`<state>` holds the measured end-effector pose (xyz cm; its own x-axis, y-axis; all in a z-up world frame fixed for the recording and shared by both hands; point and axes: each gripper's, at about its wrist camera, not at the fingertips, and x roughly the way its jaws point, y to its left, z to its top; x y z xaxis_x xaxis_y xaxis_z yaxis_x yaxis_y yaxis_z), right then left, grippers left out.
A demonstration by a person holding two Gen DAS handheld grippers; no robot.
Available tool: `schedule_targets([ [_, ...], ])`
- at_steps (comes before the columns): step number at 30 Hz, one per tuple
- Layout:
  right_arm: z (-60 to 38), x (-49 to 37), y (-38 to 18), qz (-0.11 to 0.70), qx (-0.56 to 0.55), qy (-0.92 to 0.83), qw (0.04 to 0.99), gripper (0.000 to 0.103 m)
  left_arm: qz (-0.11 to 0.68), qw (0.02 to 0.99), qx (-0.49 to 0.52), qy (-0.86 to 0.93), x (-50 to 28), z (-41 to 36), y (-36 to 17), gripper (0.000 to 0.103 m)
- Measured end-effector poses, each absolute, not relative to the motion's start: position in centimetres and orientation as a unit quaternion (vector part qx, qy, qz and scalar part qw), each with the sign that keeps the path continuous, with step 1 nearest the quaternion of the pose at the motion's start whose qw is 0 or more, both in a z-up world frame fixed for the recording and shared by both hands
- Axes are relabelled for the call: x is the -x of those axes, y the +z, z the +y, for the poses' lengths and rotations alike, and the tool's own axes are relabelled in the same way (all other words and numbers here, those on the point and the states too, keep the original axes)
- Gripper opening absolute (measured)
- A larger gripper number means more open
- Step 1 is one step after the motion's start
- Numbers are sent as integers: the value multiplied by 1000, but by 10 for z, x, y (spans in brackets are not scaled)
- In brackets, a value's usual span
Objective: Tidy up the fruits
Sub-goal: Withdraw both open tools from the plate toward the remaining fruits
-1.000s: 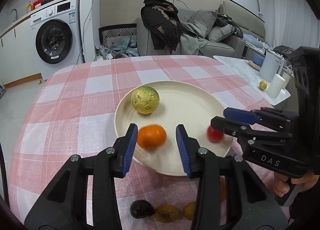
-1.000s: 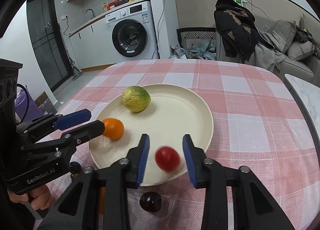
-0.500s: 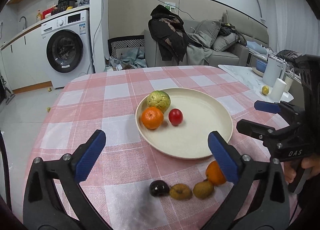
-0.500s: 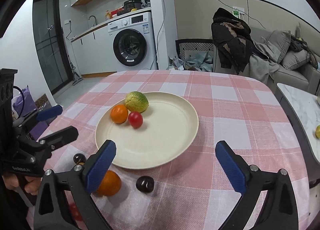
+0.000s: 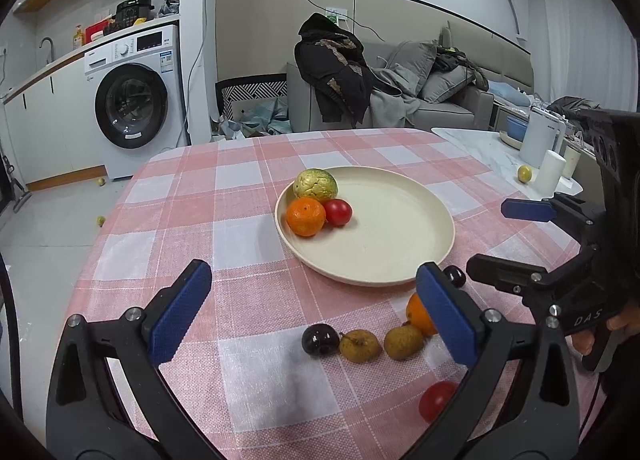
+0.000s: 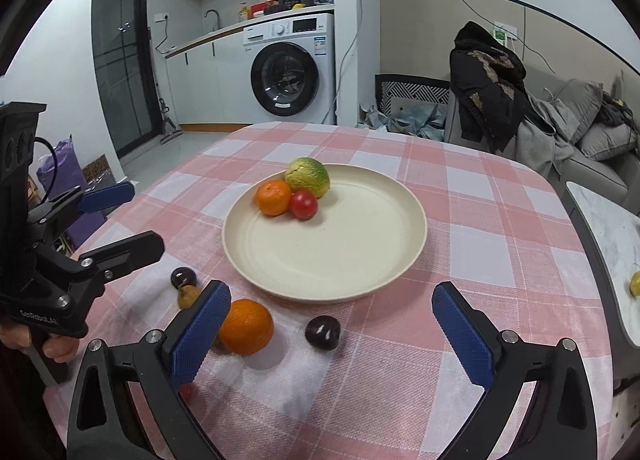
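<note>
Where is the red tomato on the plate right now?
In both views, the red tomato sits on the plate toward its far left rim, touching the orange, with the green fruit just behind.

Pink-and-white checked woven cloth tablecloth [image 5: 248,195]: matt, coarse weave visible just ahead of the tongs. Round cream plate [image 6: 328,256] beyond the tongs: smooth, satin, faint concentric rings. Left gripper [image 5: 312,316] and right gripper [image 6: 330,334]: matt black plastic arms, silver metal screws, blue finely ribbed rubbery pads. Green-yellow knobbly fruit [image 5: 315,183]: rough, cracked skin. Small orange mandarin [image 6: 273,197]: dimpled, dull sheen. Red tomato [image 6: 304,204]: glossy, smooth. Dark plum [image 6: 322,332] between the right tongs: glossy. 2 brown fruits [image 5: 359,346] between the left tongs: matt, rough.
</note>
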<state>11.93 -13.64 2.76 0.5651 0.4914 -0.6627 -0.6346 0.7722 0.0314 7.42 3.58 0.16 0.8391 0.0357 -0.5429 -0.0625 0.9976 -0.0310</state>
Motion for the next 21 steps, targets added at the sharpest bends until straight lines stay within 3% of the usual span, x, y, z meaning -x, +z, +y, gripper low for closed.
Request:
schedule_targets([
  [21, -119, -105, 16, 359, 147, 344, 855, 103, 312, 949, 15, 32, -68, 38, -13, 102],
])
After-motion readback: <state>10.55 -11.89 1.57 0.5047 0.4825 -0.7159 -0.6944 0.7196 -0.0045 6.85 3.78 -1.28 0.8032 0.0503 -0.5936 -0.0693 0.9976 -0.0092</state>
